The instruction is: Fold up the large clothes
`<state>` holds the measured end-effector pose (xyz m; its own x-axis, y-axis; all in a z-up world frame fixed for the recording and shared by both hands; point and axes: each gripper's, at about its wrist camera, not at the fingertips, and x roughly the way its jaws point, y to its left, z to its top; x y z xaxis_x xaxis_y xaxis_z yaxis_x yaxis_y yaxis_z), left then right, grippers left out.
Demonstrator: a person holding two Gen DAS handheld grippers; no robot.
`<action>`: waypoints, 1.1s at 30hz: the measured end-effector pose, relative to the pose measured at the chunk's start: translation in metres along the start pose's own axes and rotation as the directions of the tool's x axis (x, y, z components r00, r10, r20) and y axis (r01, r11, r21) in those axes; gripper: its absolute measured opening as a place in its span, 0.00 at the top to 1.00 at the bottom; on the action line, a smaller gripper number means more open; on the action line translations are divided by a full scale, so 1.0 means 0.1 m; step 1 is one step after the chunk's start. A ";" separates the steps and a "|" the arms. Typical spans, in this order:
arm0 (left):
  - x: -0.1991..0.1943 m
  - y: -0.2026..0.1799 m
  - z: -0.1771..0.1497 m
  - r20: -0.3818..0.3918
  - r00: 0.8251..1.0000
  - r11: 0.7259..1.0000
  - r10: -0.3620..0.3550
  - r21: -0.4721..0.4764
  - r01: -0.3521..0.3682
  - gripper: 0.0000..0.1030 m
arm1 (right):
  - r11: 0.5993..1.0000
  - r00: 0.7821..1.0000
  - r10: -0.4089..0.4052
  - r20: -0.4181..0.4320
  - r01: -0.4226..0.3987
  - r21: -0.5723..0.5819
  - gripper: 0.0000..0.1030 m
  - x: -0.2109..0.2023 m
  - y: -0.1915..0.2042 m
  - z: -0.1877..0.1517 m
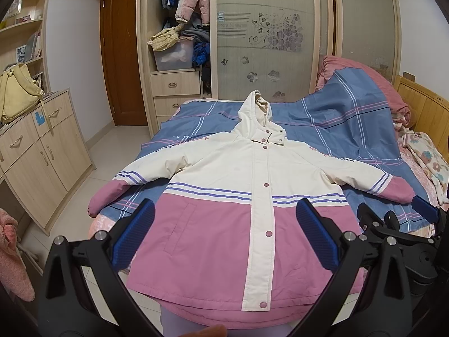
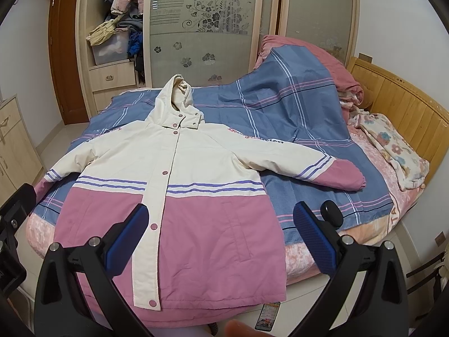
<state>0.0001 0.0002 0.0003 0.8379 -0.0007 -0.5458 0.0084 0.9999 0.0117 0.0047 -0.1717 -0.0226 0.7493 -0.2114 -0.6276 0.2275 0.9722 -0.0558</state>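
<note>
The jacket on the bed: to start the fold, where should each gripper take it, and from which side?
Probably the sleeve cuffs. The jacket lies flat, front up, snapped shut, sleeves spread out. The left gripper could come from the left at the pink cuff overhanging the bed edge; the right gripper from the right at the other cuff, lying on the blue quilt. Both grippers are open.

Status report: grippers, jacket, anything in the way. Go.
Left gripper open, right gripper open, both above the hem. Jacket flat on bed, snapped shut, sleeves spread, unfolded. Nothing on it.

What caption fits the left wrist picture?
Open left gripper hovers over a pink-and-cream hooded jacket spread flat on the bed.
</note>
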 end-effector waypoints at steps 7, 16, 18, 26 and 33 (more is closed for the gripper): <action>0.02 0.11 -0.01 -0.003 1.000 1.000 -0.001 0.000 0.001 0.02 | 1.000 1.000 0.007 -0.007 -0.007 -0.001 0.01 -0.01 0.07 0.04; -0.01 0.15 -0.02 -0.006 1.000 1.000 0.000 0.001 0.000 0.02 | 1.000 1.000 0.013 -0.010 -0.013 -0.007 0.01 0.03 0.04 -0.04; 0.04 0.15 -0.02 -0.007 1.000 1.000 0.004 0.001 -0.004 0.02 | 1.000 1.000 0.014 -0.014 -0.014 -0.008 0.01 0.04 0.03 -0.05; 0.05 0.15 -0.01 -0.007 1.000 1.000 0.004 0.001 -0.004 0.02 | 1.000 1.000 0.017 -0.012 -0.017 -0.008 0.01 0.03 0.01 -0.06; 0.06 0.15 -0.02 -0.010 1.000 1.000 0.006 0.002 -0.006 0.02 | 1.000 1.000 0.021 -0.021 -0.022 -0.008 0.01 0.02 0.00 -0.06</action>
<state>0.0038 0.0156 -0.0046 0.8327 0.0053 -0.5537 0.0048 0.9998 0.0168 0.0028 -0.1718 -0.0288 0.7405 -0.1883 -0.6451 0.2062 0.9773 -0.0485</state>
